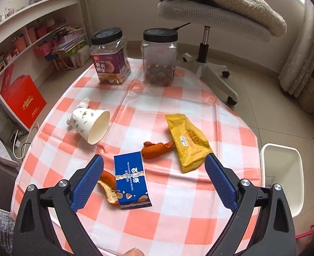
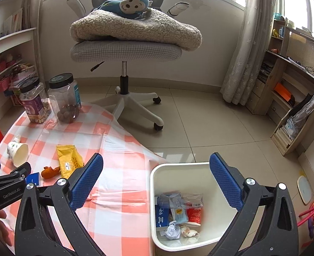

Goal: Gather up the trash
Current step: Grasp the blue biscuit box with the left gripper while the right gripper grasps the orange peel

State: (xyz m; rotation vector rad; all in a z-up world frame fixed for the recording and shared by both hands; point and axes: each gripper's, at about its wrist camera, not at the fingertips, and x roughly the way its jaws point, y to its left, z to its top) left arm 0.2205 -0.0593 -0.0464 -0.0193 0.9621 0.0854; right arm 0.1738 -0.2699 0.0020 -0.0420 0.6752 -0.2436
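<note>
Both my jaws gape empty; the blue packet (image 1: 132, 180) between my left gripper's (image 1: 153, 167) jaws half-hides orange peel (image 1: 109, 188), its writing unreadable.

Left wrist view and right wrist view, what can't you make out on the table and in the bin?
- Orange peel, left wrist view: partly under the blue wrapper.
- Tissue: mostly behind the paper cup.
- White bin, right wrist view: near rim cut off by the frame edge; wrapper print inside too small to read.

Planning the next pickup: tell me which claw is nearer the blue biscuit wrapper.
Left. The left claw hangs open just above the blue biscuit wrapper; the right claw is off over the bin.
</note>
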